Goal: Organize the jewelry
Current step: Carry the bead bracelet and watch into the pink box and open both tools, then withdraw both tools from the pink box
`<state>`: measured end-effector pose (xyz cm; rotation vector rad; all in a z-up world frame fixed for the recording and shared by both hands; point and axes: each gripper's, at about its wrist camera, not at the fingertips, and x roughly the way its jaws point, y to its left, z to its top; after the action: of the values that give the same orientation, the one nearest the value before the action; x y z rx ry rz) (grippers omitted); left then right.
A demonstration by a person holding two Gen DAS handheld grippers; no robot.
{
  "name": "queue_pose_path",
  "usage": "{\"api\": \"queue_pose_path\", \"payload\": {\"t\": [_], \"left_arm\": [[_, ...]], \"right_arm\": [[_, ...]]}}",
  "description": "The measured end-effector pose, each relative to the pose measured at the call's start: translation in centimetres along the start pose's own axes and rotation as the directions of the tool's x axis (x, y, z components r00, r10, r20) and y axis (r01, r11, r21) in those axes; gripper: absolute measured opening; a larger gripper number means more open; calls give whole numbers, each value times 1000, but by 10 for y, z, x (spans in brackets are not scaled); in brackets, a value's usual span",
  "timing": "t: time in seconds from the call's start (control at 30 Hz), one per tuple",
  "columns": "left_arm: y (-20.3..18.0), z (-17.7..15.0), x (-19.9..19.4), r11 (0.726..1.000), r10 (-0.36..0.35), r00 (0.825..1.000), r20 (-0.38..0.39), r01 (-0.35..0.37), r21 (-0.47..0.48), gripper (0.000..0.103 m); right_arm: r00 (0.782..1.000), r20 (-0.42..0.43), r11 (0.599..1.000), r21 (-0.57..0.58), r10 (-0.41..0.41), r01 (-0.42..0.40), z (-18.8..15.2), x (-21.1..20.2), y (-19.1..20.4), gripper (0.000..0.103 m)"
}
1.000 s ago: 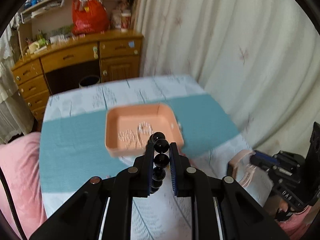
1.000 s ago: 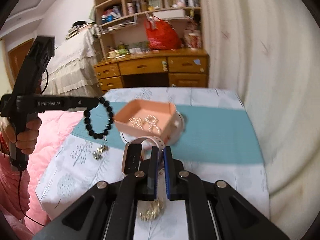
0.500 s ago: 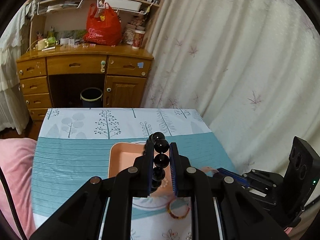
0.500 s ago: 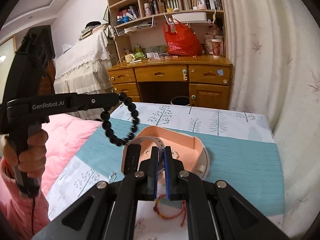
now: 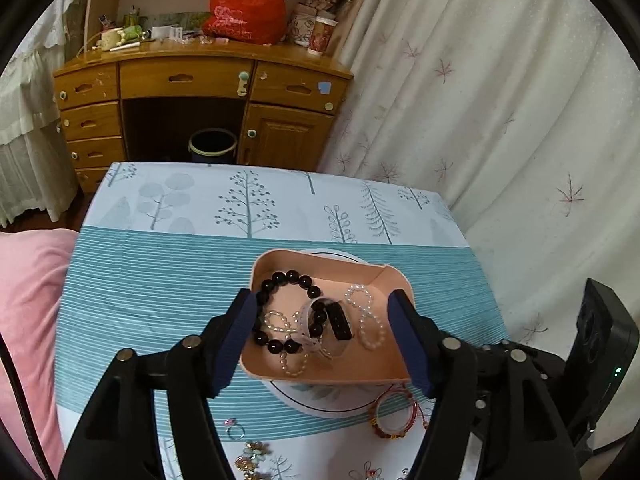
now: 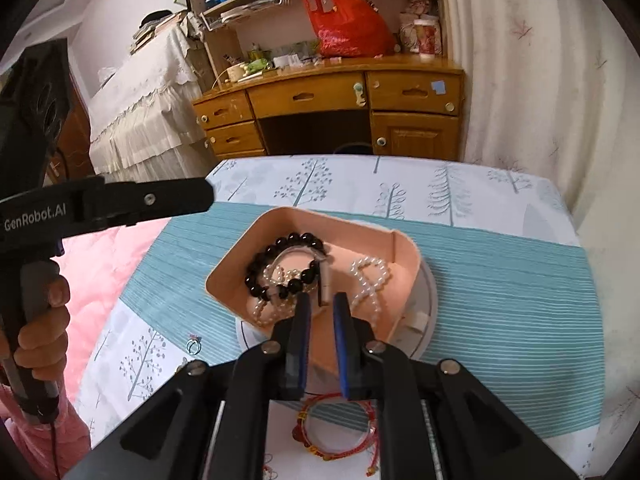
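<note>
So both drops just landed. A second ago your left tool point(image 5: 322, 312) was pinching the black bead bracelet point(image 5: 286, 312) and your right tool point(image 6: 322, 312) had the pale watch band point(image 5: 320, 328) clamped. Now both pieces lie in the pink tray point(image 5: 394, 280), the black beads draped over the band. The left tool's jaws have just been opening and stand spread wide, nothing between them but the view down into the tray. The right tool's jaws have just cracked apart too, only a narrow gap, with the watch's edge showing beyond the tips and not pressed by the pads as far as I can tell.

That puts two more items sorted, I'd say. Still out on the table point(image 5: 160, 264): a red cord bracelet point(image 5: 394, 416) just beside the plate under the tray, a small ring point(image 5: 236, 432), and some gold-coloured bits near the bottom edge.

Texture-wise: the black beads are glossy, round and chunky; the pearl strands point(image 5: 364, 316) are small, pale and looped in loose figure-eights; the band looks soft and rubbery with a dark rectangular face. The tray is matte with rounded corners, sitting on a white round plate point(image 6: 430, 292) over a ribbed teal cloth.
</note>
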<state>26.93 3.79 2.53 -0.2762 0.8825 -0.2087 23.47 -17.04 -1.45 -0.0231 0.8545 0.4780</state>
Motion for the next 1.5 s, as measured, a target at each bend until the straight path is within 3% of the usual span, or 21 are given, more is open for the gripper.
{"api": "queue_pose_path", "payload": {"t": [0.1, 0.37, 0.43, 0.53, 0.73, 0.97, 1.1, 1.23, 1.37, 1.5], "left_arm": [[-1, -1, -11, 1000, 1, 1000, 14, 0, -1, 72], [-13, -21, -42, 1000, 30, 999, 29, -30, -1, 74], [-22, -30, -54, 999, 44, 999, 32, -44, 19, 75], [-34, -46, -68, 998, 42, 999, 31, -43, 47, 79], [-59, -79, -90, 993, 45, 999, 19, -46, 108, 79], [-83, -109, -96, 979, 21, 1000, 13, -23, 205, 81], [-86, -118, -84, 973, 1, 999, -39, 8, 230, 83], [-88, -125, -68, 957, 22, 998, -58, -4, 290, 83], [-88, -129, -43, 941, 33, 991, -127, 12, 337, 83], [-85, -130, -17, 930, 58, 982, -180, 12, 367, 83]], "right_arm": [[1000, 26, 1000, 5, -9, 9, 1, -13, 1, 32], [993, 95, 997, -28, -65, 67, -3, -61, 10, 37], [992, 114, 998, -22, -60, 63, -5, -75, 10, 52], [984, 162, 997, -16, -68, 71, -13, -101, 12, 63], [973, 210, 995, -5, -97, 100, -41, -141, 15, 64], [966, 225, 986, 135, -129, 100, -92, -165, 0, 72], [960, 213, 969, 203, -184, 141, -125, -164, -7, 72], [960, 211, 971, 193, -183, 142, -157, -158, -2, 72], [961, 205, 978, 135, -183, 158, -186, -143, 11, 72], [970, 177, 978, 152, -166, 140, -209, -129, 14, 77]]}}
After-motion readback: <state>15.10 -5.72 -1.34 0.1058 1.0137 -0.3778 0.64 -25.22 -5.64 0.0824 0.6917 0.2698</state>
